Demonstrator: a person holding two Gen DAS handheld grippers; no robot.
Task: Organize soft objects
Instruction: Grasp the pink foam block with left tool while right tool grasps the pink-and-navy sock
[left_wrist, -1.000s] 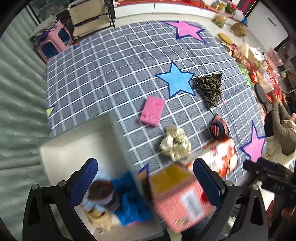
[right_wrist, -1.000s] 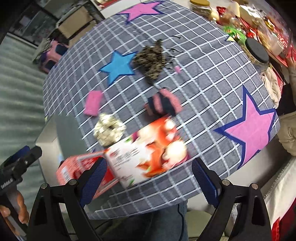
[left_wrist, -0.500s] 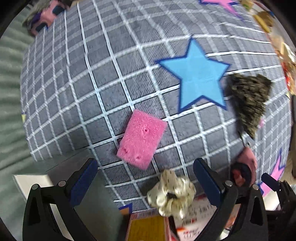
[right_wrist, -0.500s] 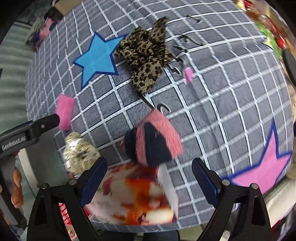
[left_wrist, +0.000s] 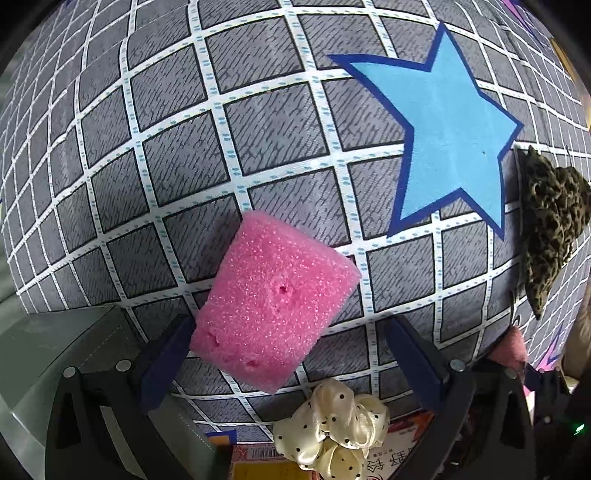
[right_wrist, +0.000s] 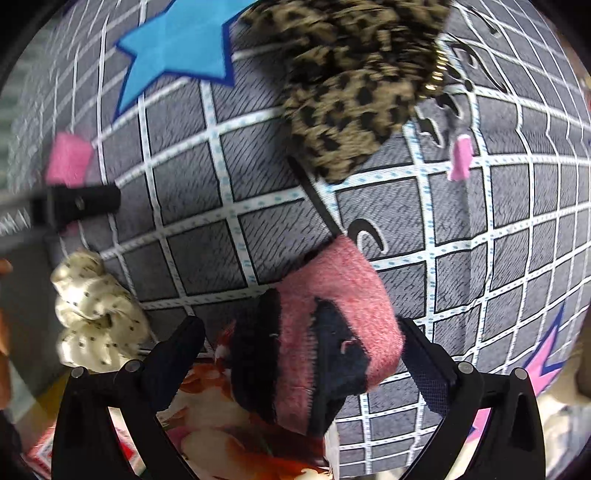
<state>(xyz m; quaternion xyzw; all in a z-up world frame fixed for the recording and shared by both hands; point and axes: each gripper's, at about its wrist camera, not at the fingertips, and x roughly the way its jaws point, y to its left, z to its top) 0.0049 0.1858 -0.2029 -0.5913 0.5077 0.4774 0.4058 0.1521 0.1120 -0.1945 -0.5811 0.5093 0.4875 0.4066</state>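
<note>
Left gripper (left_wrist: 284, 363) spread, straddling the pink sponge (left_wrist: 273, 314), which lies on the checked cloth (left_wrist: 184, 147) at 7 o'clock from the blue star (left_wrist: 443, 136). Right gripper (right_wrist: 303, 354), jaws just opened wider, brackets the pink-and-black knit roll (right_wrist: 325, 350) unpinched. Both judged light, squashy, non-slip: pinch mid-body across short sides.

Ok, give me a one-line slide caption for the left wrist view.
Open left gripper poised over a pink sponge on the star-patterned grid cloth, cream polka-dot scrunchie just below.
</note>
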